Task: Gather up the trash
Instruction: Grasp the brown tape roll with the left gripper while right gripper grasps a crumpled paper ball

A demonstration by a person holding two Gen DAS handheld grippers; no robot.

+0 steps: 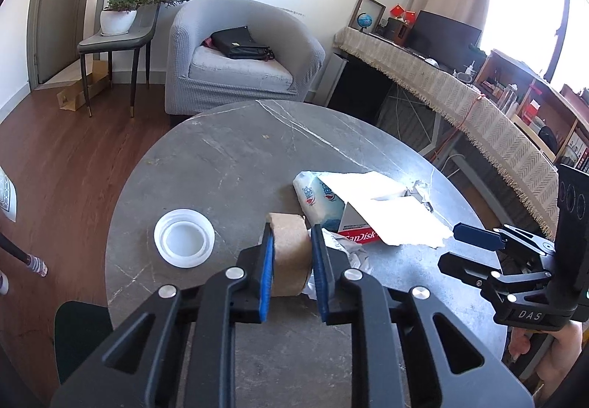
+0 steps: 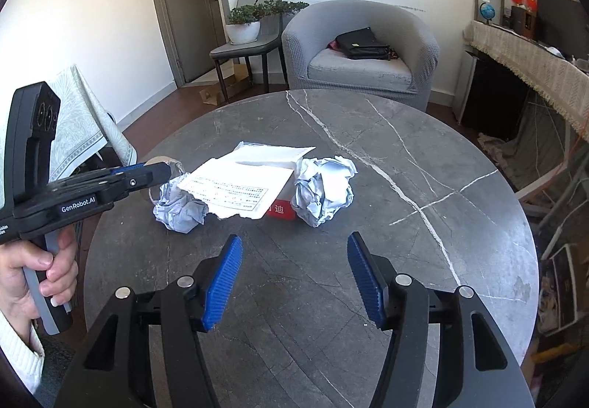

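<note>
1. The left gripper (image 1: pixel 292 253) brackets a cardboard tape core (image 1: pixel 291 253) lying on its side on the round marble table (image 2: pixel 423 158); the pads seem to pinch its flat ends, the only graspable faces.
2. The right gripper (image 2: pixel 294 275) hovers spread wide and empty (likely sized for bulk), facing two crumpled paper balls (image 2: pixel 324 191) beside the torn SanDisk box (image 2: pixel 254 183).
3. A white plastic lid (image 1: pixel 184 237) sits apart.

The left gripper (image 1: pixel 292 237) has its blue pads pressed against both sides of a brown cardboard tape roll (image 1: pixel 291 253) lying on the round grey table (image 1: pixel 228 165). Just left of the roll sits a white plastic lid (image 1: pixel 184 237); just right of it lie a torn SanDisk box (image 1: pixel 375 220), a soft tissue pack (image 1: pixel 318 200) and crumpled paper (image 1: pixel 349 249). Farther right of the roll, the right gripper (image 1: pixel 464 248) hovers with its fingers apart.
</note>
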